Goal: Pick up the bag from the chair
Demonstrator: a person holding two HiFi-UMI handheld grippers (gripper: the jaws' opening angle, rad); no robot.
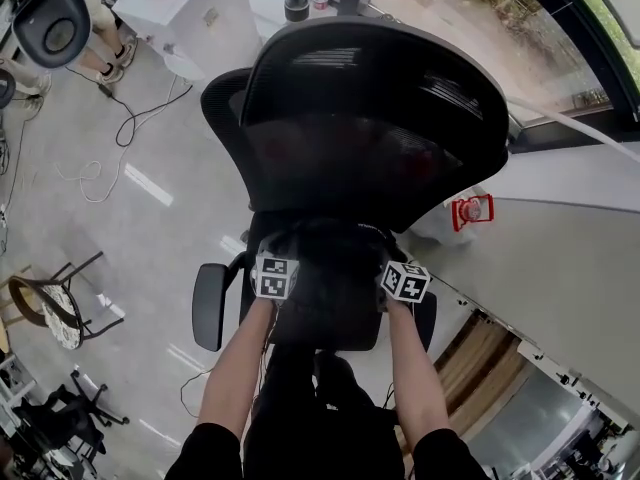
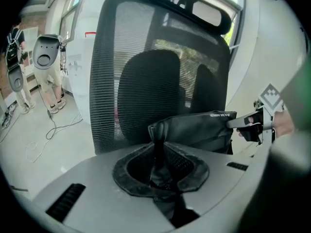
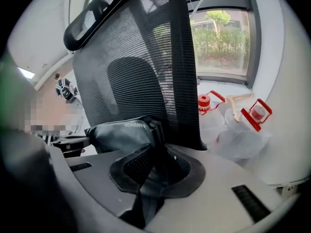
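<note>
daylight comes in through the window (image 3: 221,38) behind the chair (image 1: 375,118) — its mesh back reads dark against it. both gripper views bend hard toward black rounded edges, and the nearest parts blur.

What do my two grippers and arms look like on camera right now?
The left gripper and right gripper have pale grey shells with dark slots and black textured pads. Each carries a cube with black-and-white square markers. The forearms are bare below black sleeves.

White lettering on the black bag (image 2: 194,130); too small to read.
</note>
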